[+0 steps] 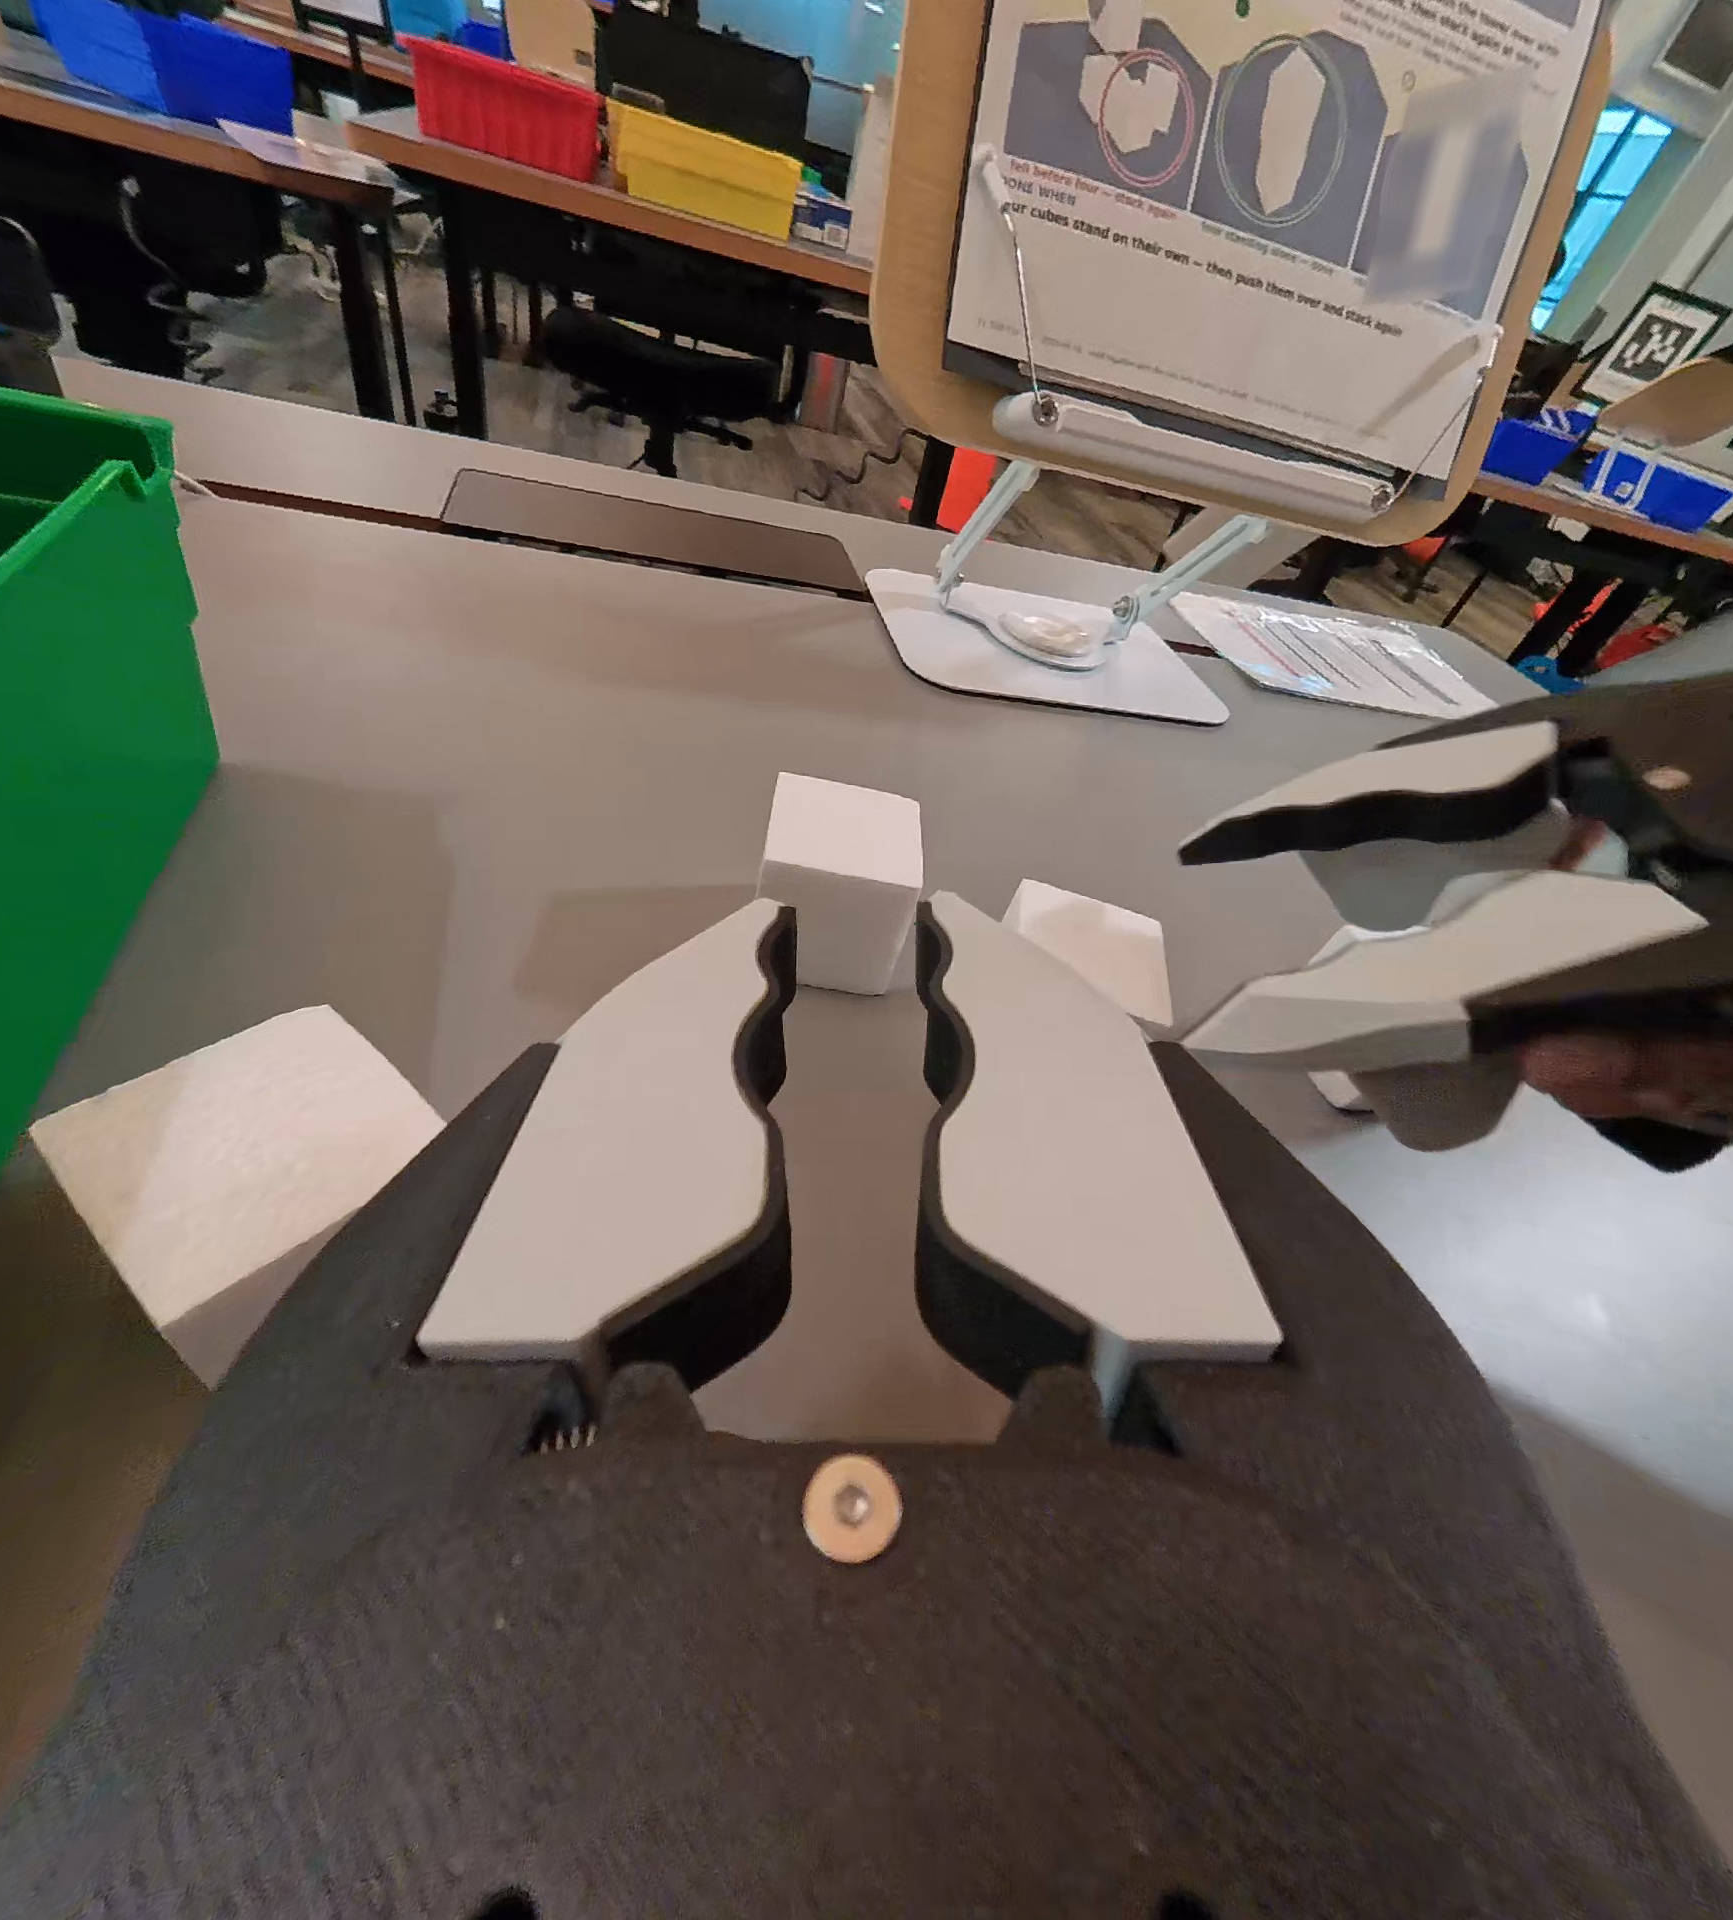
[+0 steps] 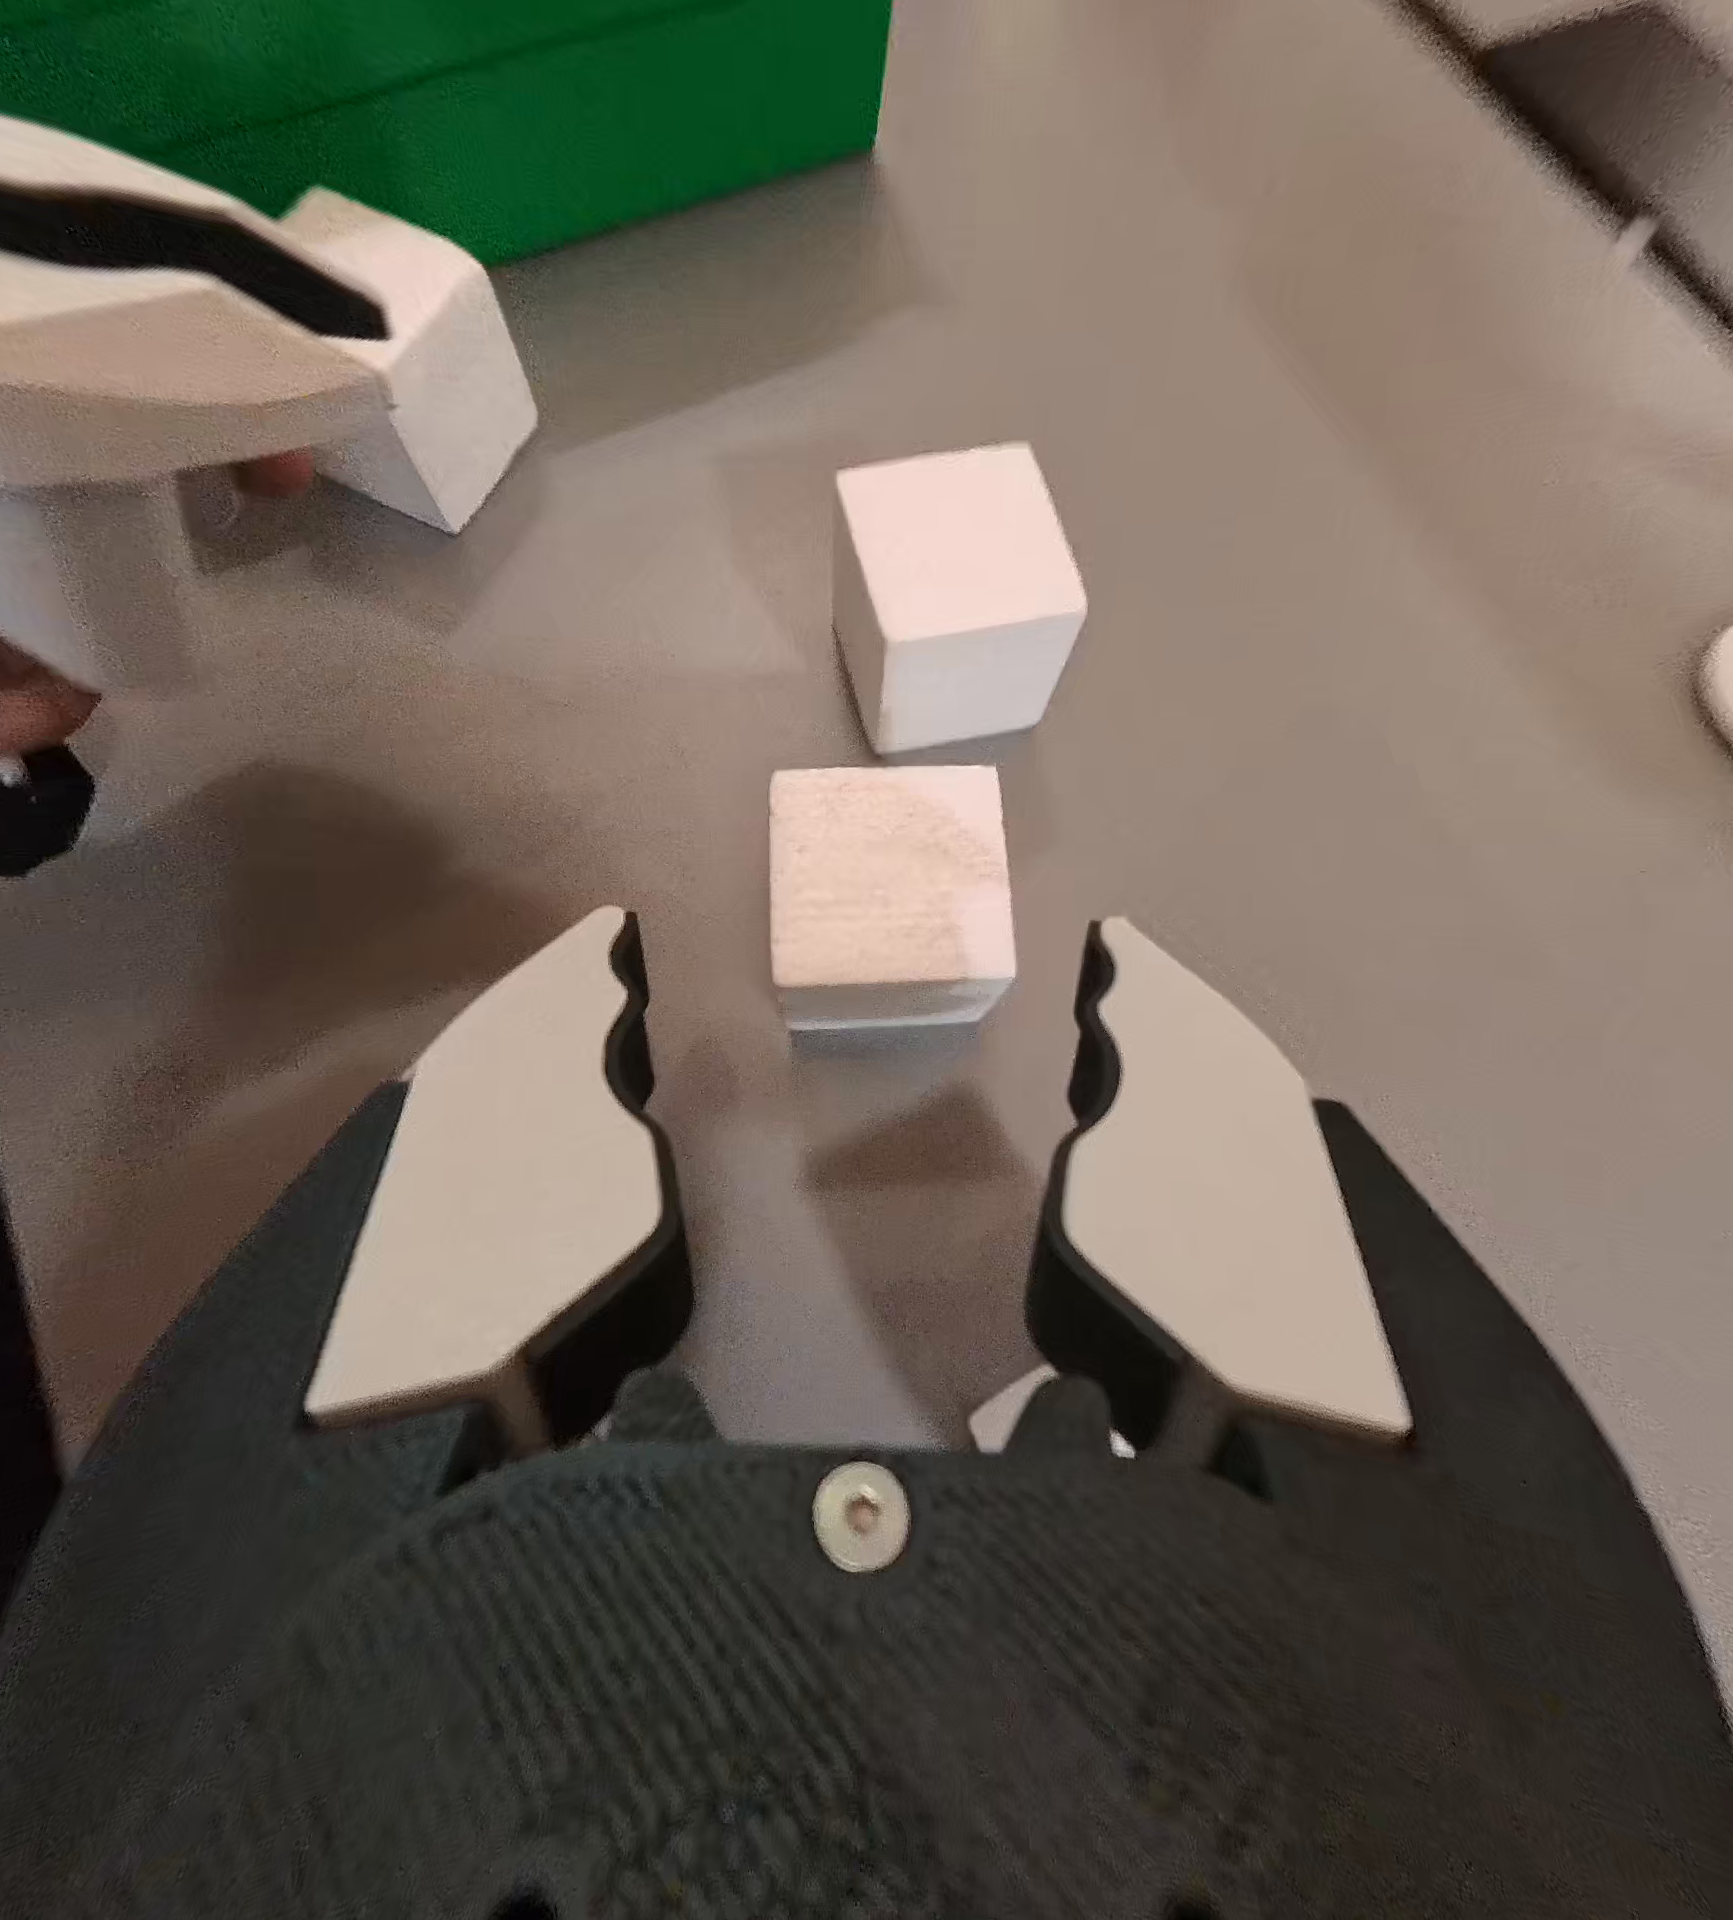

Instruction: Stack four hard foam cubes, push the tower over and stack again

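Note:
Three white cubes stand on the grey table (image 1: 529, 675). My left gripper (image 1: 857, 914) is open with a narrow gap and holds nothing. One cube (image 1: 841, 883) stands just beyond its fingertips. A second cube (image 1: 218, 1164) lies close to its left side. My right gripper (image 2: 862, 925) is wide open and empty, hovering just short of the third cube (image 2: 888, 894). The cube beyond it (image 2: 955, 592) stands free. The right gripper also shows in the left wrist view (image 1: 1189, 945), beside the third cube (image 1: 1090, 945). The left gripper shows in the right wrist view (image 2: 379, 353), in front of a cube (image 2: 457, 395).
A green bin (image 1: 41, 727) stands at the table's left; it also shows in the right wrist view (image 2: 426, 104). A wooden document stand (image 1: 1205, 260) with a white base (image 1: 1038, 655) stands at the back. A printed sheet (image 1: 1329, 655) lies beside it. Desks with coloured bins lie beyond. Left tips and right tips are each some 10 cm from the cube (image 1: 841, 883). It is also in sight in the right wrist view (image 2: 866, 561).

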Tool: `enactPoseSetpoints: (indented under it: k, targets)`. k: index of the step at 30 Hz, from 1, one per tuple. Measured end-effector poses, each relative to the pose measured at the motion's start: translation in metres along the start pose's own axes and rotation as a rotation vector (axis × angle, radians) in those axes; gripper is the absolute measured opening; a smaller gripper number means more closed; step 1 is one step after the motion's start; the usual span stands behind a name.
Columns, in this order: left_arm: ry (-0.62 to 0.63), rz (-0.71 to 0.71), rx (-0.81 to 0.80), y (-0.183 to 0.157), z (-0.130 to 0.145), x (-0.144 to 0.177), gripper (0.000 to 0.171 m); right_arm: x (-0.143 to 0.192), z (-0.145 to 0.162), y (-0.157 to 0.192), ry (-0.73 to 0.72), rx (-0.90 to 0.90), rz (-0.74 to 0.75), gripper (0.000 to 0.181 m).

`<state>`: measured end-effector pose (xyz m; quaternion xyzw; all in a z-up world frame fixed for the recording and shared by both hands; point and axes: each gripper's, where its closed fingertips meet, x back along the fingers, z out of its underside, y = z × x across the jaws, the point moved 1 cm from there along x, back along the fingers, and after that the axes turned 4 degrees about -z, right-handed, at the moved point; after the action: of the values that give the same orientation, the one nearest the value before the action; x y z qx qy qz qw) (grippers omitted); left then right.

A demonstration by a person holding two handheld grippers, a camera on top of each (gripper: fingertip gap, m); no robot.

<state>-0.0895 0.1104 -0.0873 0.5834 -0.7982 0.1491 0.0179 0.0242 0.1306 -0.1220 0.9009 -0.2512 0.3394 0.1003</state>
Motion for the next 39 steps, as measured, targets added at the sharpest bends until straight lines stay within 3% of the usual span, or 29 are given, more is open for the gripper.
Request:
enactPoseSetpoints:
  k: [4,5,7,10,13,16,20,23,25,27,31,35,39]
  targets:
    - [0.013,0.009,0.000,-0.002,0.002,-0.003,0.022,-0.025,0.015,-0.010,0.198,-0.020,0.027,0.070]
    - [0.015,0.013,-0.001,-0.003,0.003,-0.003,0.022,-0.027,0.019,-0.011,0.214,0.004,0.045,0.058]
    - [0.016,0.022,-0.001,-0.005,0.003,-0.004,0.022,-0.022,0.016,0.000,0.185,0.066,0.006,0.056]
    - [0.022,0.033,0.002,-0.008,0.004,-0.006,0.022,0.012,-0.002,0.004,0.080,0.107,-0.005,0.056]
    - [0.024,0.046,0.004,-0.011,0.004,-0.009,0.022,0.064,-0.004,0.016,-0.015,0.080,-0.107,0.056]
    - [0.029,0.061,-0.004,-0.016,0.005,-0.013,0.022,0.109,0.026,0.023,-0.056,0.087,-0.152,0.056]
    - [0.038,0.085,-0.018,-0.026,0.007,-0.017,0.022,0.144,0.097,0.010,-0.078,0.007,-0.069,0.056]
    - [0.046,0.106,-0.035,-0.035,0.008,-0.023,0.022,0.140,0.132,0.006,-0.068,-0.109,-0.067,0.056]
    - [0.048,0.125,-0.054,-0.043,0.009,-0.027,0.022,0.132,0.144,0.007,0.004,-0.078,-0.040,0.056]
    - [0.057,0.138,-0.084,-0.050,0.011,-0.030,0.022,0.127,0.148,0.010,0.037,-0.041,-0.014,0.058]
    - [0.050,0.151,-0.100,-0.056,0.010,-0.033,0.022,0.131,0.147,0.010,0.011,-0.029,0.033,0.084]
    - [0.065,0.171,-0.082,-0.059,0.012,-0.036,0.022,0.142,0.150,0.017,-0.035,-0.037,-0.039,0.083]
    - [0.071,0.181,-0.064,-0.059,0.013,-0.037,0.022,0.140,0.164,0.020,0.011,0.001,-0.073,0.080]
